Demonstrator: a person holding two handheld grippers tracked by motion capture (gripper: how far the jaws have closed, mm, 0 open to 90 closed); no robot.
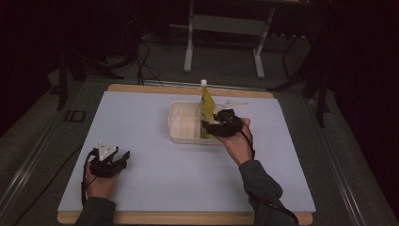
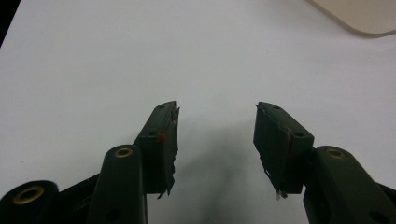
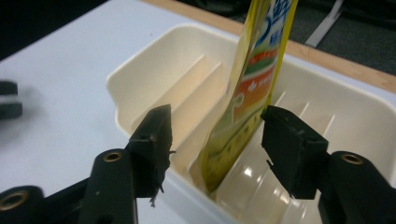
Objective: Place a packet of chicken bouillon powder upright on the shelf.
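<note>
- High view: dim and grainy; the room behind is nearly black, and only the pale desk point(image 1: 155, 141) catches light.
- Left gripper view: bright, even desk surface; soft shadow under the fingers point(image 2: 163, 140).
- Right gripper view: glare spots on the tray point(image 3: 140, 65) floor; left edge blurred.

High view overhead, facing forward; gripper views close, low; shared: tray point(image 1: 181, 136).

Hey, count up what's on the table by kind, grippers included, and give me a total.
Grippers: 2, the left gripper and the right gripper
Yellow pouches: 1, the pouch standing in the bin
Cream bins: 1, the bin
Total: 4
</note>
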